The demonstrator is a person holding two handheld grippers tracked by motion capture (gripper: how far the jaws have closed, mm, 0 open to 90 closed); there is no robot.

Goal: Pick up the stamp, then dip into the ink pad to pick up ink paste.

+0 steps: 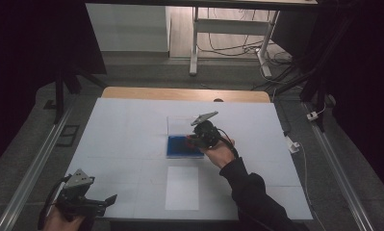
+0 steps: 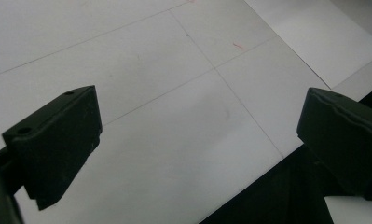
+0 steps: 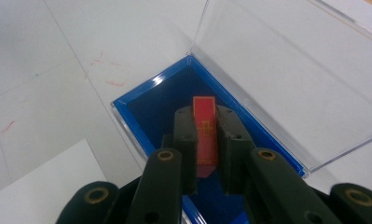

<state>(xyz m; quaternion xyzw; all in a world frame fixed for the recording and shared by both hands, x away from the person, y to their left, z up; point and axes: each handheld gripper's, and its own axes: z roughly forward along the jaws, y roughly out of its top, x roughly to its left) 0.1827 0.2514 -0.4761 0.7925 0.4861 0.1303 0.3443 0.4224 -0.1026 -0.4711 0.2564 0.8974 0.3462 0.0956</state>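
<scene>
Red block [image 3: 205,135] sat clamped edge-on between the closed jaws of the right gripper [image 3: 205,140], held just above the dark blue floor of the open blue case [image 3: 141,122]. It looked like a thin, flat piece with gold markings on its face. Its long axis ran straight along the jaws, pointing away from the hand toward the far corner of the case, where the clear lid [image 3: 291,70] stood up. In the high view the right gripper [image 1: 192,139] hovered over the blue case [image 1: 177,149] near the middle of the white table [image 1: 132,134].

Whether the piece was going in or coming out could not be told. Either way, the step seemed to call for keeping the block's length lined up with the case's long side and moving it straight up or down. Tilting would risk catching an edge on the blue rim or knocking the upright lid.

Nearer the person, the left gripper [image 1: 100,202] waited at the table's near-left corner. In its own view, the left gripper [image 2: 197,140] had its jaws spread wide over bare table, holding nothing. A white sheet [image 1: 182,187] lay between the case and the near edge.
</scene>
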